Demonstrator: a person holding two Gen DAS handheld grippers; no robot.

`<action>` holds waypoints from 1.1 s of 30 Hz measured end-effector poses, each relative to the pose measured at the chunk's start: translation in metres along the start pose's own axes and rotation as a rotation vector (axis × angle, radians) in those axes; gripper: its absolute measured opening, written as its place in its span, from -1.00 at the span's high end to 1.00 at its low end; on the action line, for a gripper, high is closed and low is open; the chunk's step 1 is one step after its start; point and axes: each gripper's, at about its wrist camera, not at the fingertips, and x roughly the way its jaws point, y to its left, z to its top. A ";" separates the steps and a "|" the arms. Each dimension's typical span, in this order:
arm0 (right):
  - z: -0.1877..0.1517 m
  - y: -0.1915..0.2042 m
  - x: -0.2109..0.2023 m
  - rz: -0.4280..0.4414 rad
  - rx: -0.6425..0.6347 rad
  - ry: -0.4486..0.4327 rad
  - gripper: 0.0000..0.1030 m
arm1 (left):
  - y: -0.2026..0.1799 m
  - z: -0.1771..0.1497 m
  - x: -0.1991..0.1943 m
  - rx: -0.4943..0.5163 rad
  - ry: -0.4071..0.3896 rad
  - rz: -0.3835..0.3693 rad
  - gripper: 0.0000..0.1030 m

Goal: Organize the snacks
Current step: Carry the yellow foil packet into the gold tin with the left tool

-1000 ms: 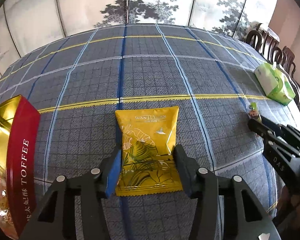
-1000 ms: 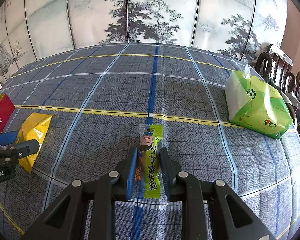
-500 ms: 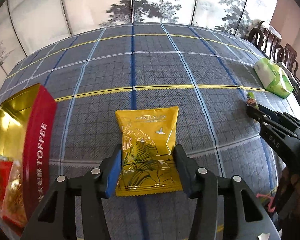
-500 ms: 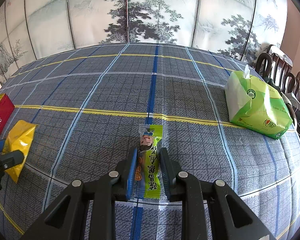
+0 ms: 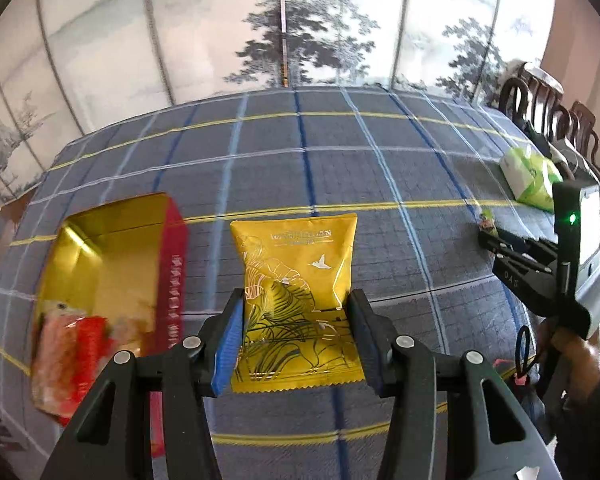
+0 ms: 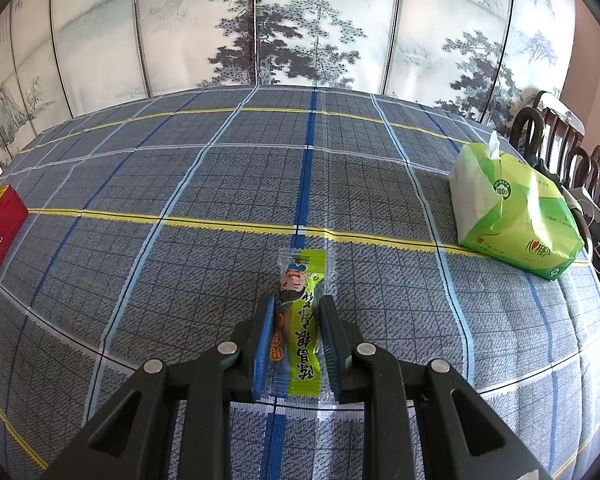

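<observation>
Yellow foil snack pouch (image 5: 296,296) sat clamped between the pads of the left gripper (image 5: 296,344), and we noted that it had risen clear of the blue plaid tablecloth (image 5: 340,168) over the last second. The view had swung toward the red toffee tin with gold lining (image 5: 112,256) at the cloth's left edge, whose open interior, with red wrappers at its near end, now showed. We judged the pouch to be on its way into that tin. The right gripper (image 6: 296,344) had not shifted; it was closed on the green stick-shaped snack packet (image 6: 300,320), near the cloth's front edge. The green tissue pack (image 6: 512,216) lay toward the right edge.
</observation>
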 end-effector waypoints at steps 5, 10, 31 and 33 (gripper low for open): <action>0.000 0.000 0.000 -0.001 -0.001 0.000 0.55 | 0.033 0.001 -0.023 -0.024 -0.020 0.048 0.09; 0.000 0.000 0.000 -0.001 0.000 0.000 0.55 | 0.078 -0.001 -0.039 -0.067 -0.035 0.135 0.09; 0.001 -0.001 -0.002 -0.017 -0.014 -0.001 0.55 | 0.163 -0.049 -0.016 -0.135 0.091 0.245 0.09; 0.001 0.000 -0.003 -0.023 -0.019 -0.002 0.55 | 0.159 -0.050 -0.016 -0.112 0.083 0.250 0.09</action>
